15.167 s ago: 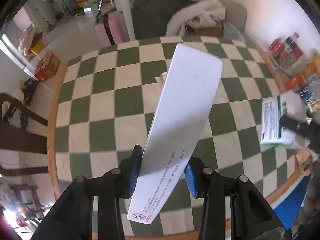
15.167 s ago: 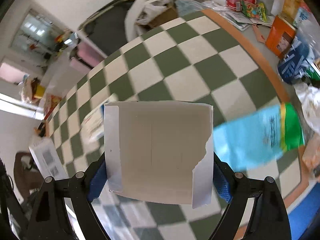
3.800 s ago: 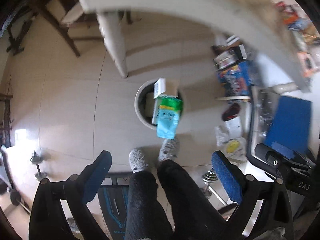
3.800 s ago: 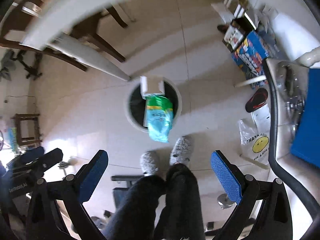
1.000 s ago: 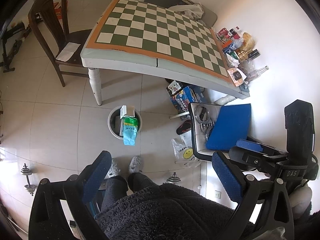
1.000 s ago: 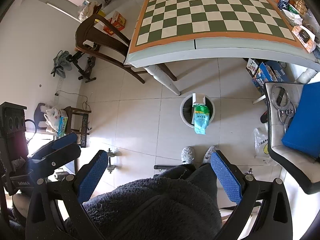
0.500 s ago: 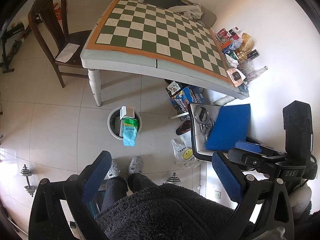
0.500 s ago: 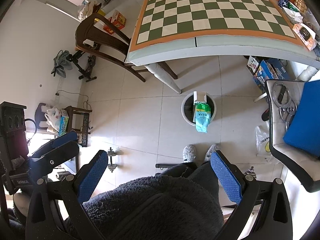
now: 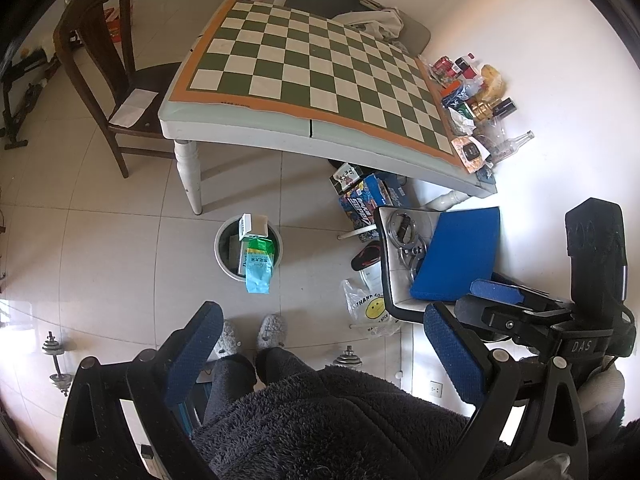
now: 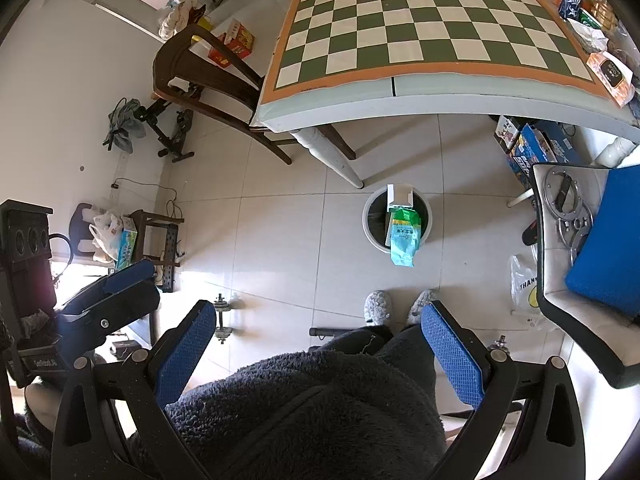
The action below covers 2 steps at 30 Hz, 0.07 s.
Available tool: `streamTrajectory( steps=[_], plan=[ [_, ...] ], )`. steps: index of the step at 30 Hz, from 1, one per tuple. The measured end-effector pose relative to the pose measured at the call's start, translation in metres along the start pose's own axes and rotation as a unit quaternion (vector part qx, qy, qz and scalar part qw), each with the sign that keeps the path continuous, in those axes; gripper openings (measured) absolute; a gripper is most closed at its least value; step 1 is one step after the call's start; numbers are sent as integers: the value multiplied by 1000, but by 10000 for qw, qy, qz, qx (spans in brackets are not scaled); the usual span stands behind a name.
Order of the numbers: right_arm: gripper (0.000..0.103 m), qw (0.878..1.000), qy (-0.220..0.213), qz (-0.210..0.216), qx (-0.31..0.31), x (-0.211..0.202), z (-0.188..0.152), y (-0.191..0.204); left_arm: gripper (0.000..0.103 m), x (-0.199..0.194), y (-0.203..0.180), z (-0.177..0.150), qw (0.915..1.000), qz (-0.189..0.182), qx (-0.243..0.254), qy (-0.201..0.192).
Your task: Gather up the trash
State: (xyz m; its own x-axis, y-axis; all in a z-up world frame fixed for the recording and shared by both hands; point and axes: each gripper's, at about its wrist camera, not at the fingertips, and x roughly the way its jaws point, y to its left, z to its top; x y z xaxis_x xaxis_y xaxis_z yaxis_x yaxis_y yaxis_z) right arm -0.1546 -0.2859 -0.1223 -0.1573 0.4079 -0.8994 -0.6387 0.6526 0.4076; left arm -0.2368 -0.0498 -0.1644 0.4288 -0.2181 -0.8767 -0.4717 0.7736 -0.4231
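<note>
A round white trash bin stands on the tiled floor by the table leg, far below both grippers. It holds a white box and a blue-green bag that hangs over the rim. The right wrist view shows the same bin, box and bag. My left gripper is open and empty, high above a person's legs. My right gripper is open and empty too, held beside it at the same height.
The table with a green-and-white checked cloth carries packets and bottles along its right edge. A brown chair stands left, a white chair with a blue cushion right. Boxes, a plastic bag and dumbbells lie on the floor.
Both grippers earlier held white cardboard pieces over the table. They then hung open close above the bin and have since risen far above it. Over the last second almost nothing moved.
</note>
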Motion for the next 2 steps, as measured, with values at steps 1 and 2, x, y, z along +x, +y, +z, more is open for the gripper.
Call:
streamTrajectory(
  steps=[1, 2],
  plan=[
    [103, 10000, 2, 0, 10, 0, 0, 0, 102, 0, 1, 1, 10000, -1, 3, 5],
    [103, 10000, -1, -7, 8, 0, 0, 0, 102, 0, 1, 1, 10000, -9, 8, 11]
  ],
)
